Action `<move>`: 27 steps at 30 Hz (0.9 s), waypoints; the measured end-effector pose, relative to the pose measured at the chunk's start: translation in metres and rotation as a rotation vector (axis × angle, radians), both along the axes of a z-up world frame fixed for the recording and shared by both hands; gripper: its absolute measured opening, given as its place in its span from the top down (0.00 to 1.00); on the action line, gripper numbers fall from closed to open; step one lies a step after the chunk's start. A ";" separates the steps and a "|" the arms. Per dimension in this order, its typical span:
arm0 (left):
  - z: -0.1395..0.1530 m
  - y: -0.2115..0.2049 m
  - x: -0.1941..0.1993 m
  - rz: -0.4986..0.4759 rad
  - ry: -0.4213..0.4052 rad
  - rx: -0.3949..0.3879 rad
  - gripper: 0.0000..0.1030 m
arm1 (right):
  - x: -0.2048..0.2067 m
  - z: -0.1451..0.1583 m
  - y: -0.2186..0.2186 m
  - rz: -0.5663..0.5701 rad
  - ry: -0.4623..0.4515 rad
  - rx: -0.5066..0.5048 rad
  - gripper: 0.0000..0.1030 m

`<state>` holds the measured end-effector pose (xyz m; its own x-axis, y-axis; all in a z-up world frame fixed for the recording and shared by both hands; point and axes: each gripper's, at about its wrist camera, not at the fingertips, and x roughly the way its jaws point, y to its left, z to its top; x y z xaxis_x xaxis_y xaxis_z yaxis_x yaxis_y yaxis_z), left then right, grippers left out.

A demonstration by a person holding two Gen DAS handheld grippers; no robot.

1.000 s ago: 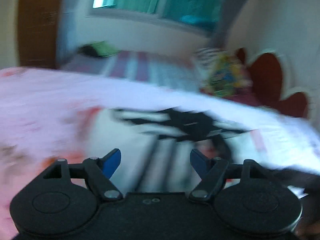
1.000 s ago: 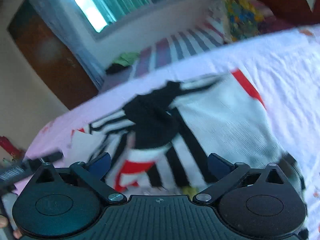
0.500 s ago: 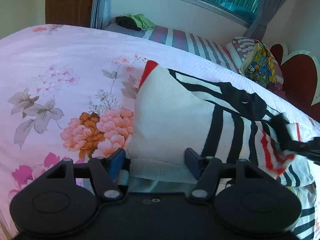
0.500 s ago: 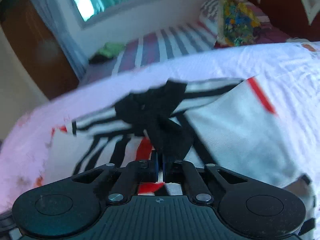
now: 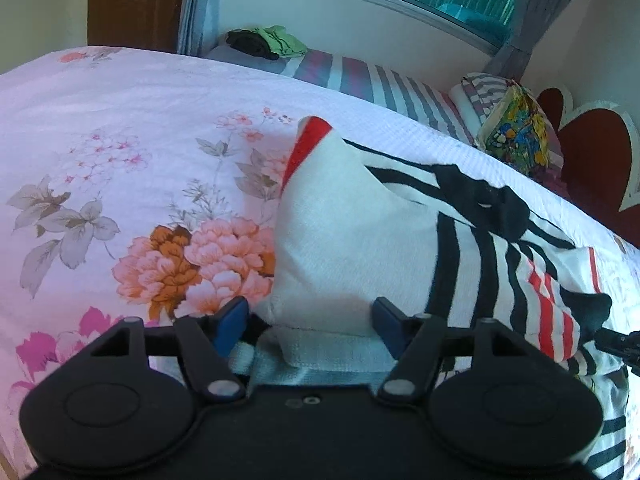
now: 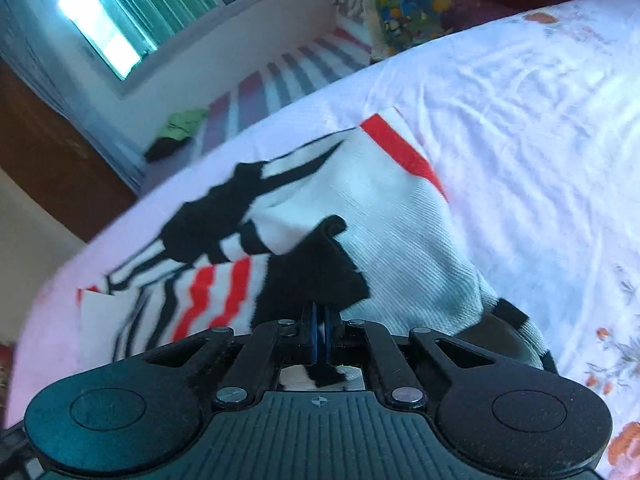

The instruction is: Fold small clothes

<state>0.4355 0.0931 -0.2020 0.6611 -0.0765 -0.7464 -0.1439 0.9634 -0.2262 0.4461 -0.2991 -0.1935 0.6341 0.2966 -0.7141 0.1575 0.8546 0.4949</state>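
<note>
Low over a floral bedsheet (image 5: 120,140), both grippers at the near edge of a small striped garment (image 5: 360,248). White knit with black and red stripes, lying crumpled and partly doubled over itself on the sheet, one red-trimmed end peaked upward at the far side.

Left gripper (image 5: 308,320): jaws apart, just been closing a little, straddling a white hem of the garment. Cloth fills most of the gap between the blue pads (image 5: 230,320); touches the right-hand pad, stops just short of the left-hand one behind a dark sliver. No clear squeeze on the fabric.

Right gripper (image 6: 321,320): jaws together, pinching a black flap of the same garment. Flap rises straight out from between the pads, rest of the garment spreading beyond and to both sides.
</note>
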 end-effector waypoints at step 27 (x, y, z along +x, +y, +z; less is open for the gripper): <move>0.003 0.013 0.077 -0.004 -0.017 -0.019 0.36 | 0.011 0.012 -0.008 -0.123 -0.068 0.004 0.20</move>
